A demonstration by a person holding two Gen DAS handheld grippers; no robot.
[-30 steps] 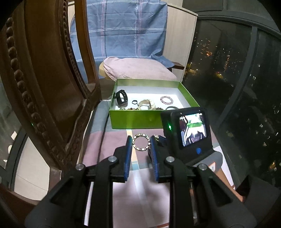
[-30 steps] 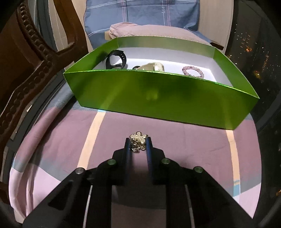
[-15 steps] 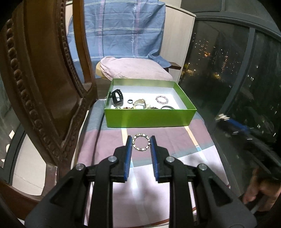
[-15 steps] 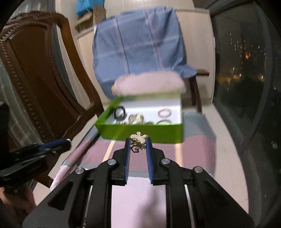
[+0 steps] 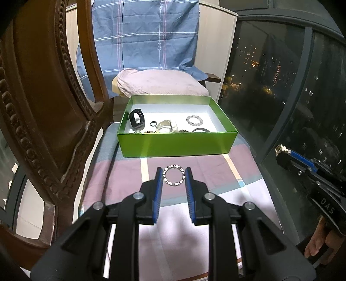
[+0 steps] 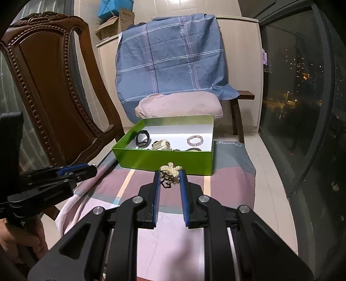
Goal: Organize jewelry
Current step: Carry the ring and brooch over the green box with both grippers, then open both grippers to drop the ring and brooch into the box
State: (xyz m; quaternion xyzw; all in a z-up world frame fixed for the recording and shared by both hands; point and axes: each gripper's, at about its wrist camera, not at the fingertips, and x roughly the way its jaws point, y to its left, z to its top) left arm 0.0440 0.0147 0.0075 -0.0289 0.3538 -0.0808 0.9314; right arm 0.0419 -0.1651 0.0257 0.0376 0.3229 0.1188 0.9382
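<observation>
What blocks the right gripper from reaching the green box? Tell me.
Probably nothing: the right gripper, shut on the brooch, faces the lidless green box, with only bare cloth between. The left gripper sits aside.

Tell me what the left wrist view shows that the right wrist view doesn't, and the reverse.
Left wrist only: the beaded ring bracelet between the left gripper's fingertips, and a small black ring in the box.

Right wrist only: the pearl flower brooch clamped in the right gripper, plus cardboard boxes on the cabinet.

Both: the green box holding the black smart band and pink bead bracelet, the pillow, blue plaid sheet and wooden chair.
</observation>
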